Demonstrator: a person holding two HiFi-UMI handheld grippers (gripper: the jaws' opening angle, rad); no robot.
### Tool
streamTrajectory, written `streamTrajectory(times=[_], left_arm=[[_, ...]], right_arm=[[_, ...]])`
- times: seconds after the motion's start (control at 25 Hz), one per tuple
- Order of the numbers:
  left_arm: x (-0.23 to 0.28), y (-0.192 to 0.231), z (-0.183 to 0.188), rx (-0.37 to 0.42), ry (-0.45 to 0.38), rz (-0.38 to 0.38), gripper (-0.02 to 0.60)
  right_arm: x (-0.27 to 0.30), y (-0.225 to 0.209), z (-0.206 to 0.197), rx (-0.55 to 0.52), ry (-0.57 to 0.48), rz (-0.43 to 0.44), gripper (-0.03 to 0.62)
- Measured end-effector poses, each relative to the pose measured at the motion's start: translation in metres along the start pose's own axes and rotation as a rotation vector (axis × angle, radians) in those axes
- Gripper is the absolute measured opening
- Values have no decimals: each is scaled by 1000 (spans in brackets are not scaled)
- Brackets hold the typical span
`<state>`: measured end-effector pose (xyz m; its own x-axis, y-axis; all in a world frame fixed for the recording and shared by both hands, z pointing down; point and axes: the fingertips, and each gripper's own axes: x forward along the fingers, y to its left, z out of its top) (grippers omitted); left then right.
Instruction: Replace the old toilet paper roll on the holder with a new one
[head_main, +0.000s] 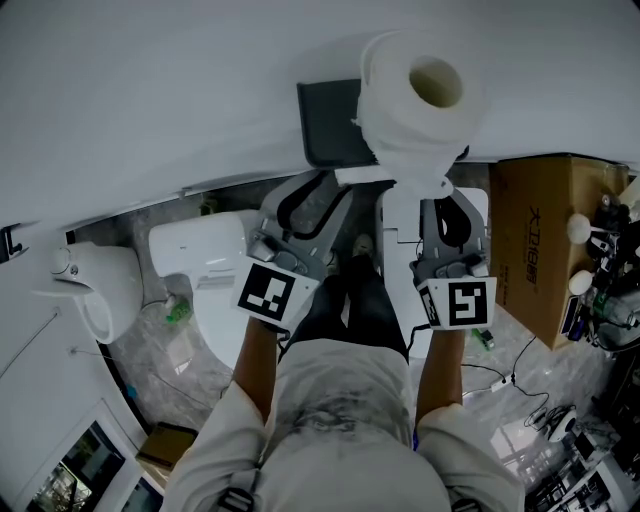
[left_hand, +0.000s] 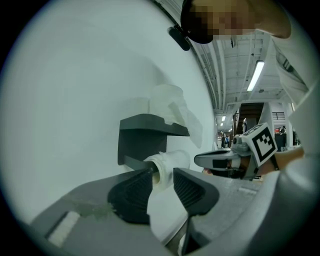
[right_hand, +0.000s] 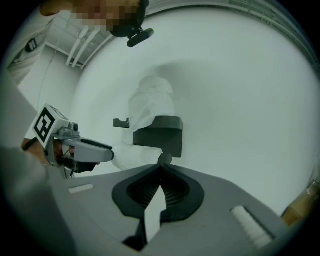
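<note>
The full white toilet paper roll (head_main: 415, 95) stands on top of the dark grey wall-mounted holder (head_main: 330, 125), its core facing up. Parking it there probably frees both grippers for work at the bar below.

The nearly spent white roll (left_hand: 167, 162) sits on the holder's bar, under the shelf. The left gripper (left_hand: 162, 175) points almost level at it with its jaws apart. The near end of the spent roll lies in the gap at the jaw tips, and neither pad visibly presses on it. This placement suits sliding the spent roll off the bar.

The right gripper (right_hand: 161, 167) has its jaws together with nothing between them. Its tip is just in front of the bar's other end; contact cannot be confirmed.
</note>
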<state>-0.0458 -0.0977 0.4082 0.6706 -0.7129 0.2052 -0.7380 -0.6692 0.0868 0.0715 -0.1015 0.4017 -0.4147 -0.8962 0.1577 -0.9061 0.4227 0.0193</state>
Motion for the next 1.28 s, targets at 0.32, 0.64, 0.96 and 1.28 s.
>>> streamTrajectory(times=[0.32, 0.64, 0.96, 1.28], left_arm=[[8, -4, -2, -7, -6, -18, 132], [14, -12, -3, 22, 8, -64, 132], [20, -20, 3, 38, -21, -93, 132], [26, -18, 2, 52, -19, -88, 69]], right_arm=[[12, -3, -4, 8, -9, 20, 2], [25, -3, -1, 13, -15, 40, 2], [31, -10, -3, 24, -16, 43, 2], [29, -15, -4, 24, -16, 34, 2]])
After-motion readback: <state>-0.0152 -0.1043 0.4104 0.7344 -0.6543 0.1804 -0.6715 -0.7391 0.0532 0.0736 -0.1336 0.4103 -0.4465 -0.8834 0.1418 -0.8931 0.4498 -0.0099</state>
